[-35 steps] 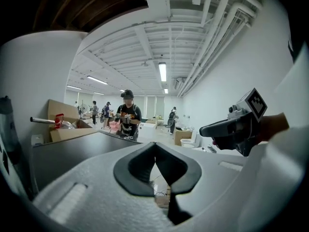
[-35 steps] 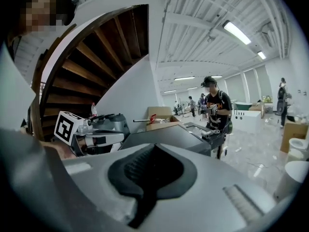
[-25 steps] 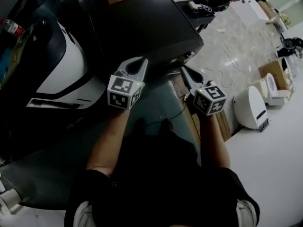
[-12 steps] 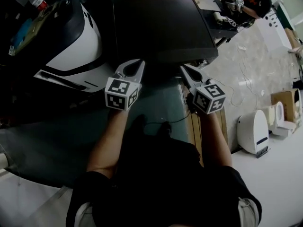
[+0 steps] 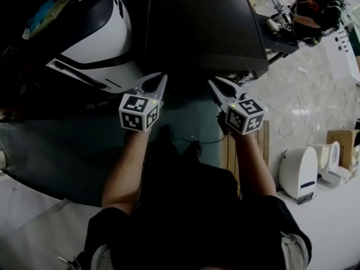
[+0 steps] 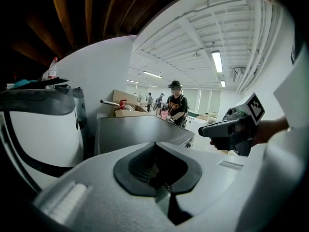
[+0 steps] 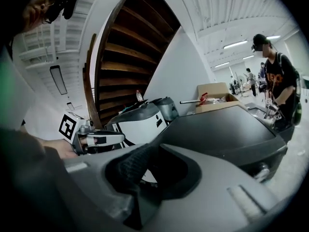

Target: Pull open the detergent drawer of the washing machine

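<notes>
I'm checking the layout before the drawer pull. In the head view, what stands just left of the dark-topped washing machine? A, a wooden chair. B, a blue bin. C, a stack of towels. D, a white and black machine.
D: in the head view a white and black machine stands close beside the left edge of the dark-topped washing machine, and the right gripper view shows the same.

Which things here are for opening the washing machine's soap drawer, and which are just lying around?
For the job:
the dark-topped washing machine; left gripper, shut; right gripper, jaws just opening, nothing between them.

Just lying about:
the white-and-black machine; small white appliance; cardboard box.
</notes>
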Motion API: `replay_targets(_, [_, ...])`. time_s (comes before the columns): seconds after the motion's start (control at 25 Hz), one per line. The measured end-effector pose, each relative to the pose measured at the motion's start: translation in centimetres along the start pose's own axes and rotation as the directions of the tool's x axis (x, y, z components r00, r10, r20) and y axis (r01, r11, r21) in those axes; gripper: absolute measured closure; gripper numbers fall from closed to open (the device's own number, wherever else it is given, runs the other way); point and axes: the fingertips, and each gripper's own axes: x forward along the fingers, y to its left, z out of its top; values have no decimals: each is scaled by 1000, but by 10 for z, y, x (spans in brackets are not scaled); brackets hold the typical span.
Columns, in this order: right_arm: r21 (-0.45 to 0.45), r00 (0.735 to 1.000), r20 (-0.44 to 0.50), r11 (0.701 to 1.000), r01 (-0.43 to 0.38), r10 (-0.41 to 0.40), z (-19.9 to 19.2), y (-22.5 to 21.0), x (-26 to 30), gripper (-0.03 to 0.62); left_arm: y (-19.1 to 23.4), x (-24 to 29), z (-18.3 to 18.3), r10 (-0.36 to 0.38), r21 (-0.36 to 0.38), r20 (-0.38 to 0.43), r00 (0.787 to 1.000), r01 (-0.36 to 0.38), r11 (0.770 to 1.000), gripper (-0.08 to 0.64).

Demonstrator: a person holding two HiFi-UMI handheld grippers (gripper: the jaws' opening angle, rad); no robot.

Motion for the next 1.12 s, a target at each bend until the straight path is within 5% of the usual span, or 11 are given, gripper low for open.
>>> replay_targets(0.36, [39,993,-99,997,-66,70,-34,1,58,440,63,-3,-41,92,-94,-62,994,-97,991,549])
replay_targets(0.88, [47,970,-241,998,-31,41,-90,-19,131,399,136,22,-114,64,-181,-169,984,-95,979,545])
replay_targets(1.0, [44,962,-270,999,-15,26,-102,-24,145,396,151,31,-131,56,-198,-200,978,-96,975,444])
replay_targets(1.12, [30,957,-290,1000,4,5,-113,-31,157,396,163,42,-146,45,-208,-221,974,-92,974,421])
